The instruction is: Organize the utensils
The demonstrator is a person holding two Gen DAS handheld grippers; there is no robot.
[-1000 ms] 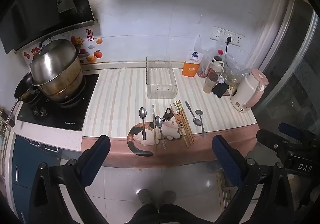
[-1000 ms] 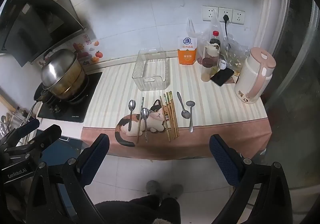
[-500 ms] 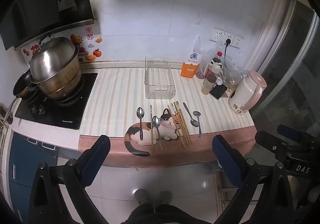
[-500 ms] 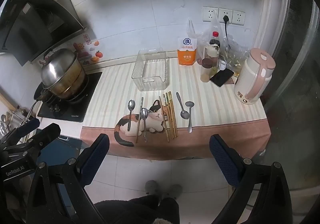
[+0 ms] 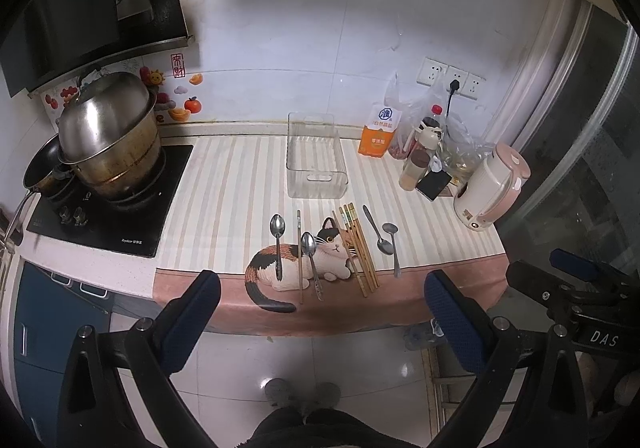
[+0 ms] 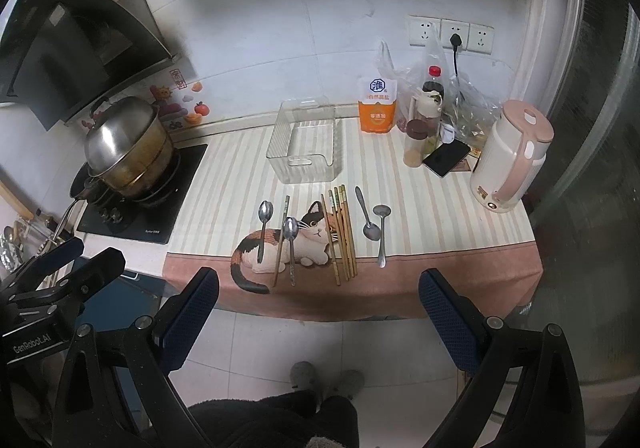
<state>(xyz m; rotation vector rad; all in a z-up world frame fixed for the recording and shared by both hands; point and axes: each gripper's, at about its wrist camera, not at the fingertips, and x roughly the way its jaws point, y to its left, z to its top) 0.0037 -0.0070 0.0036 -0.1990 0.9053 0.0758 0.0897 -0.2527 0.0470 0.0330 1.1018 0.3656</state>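
Utensils lie on a striped mat beside the stove.

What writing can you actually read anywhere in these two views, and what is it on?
"DAS": on the right claw's black frame.
"GenRobot.AI": on the left claw's black frame.
Orange salt bag: a blue round logo and Chinese characters, too small to read.
Cooktop: small brand mark, blurred.

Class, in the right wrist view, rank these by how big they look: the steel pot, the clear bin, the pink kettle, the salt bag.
1. steel pot
2-3. clear bin and pink kettle: too close to rank
4. salt bag
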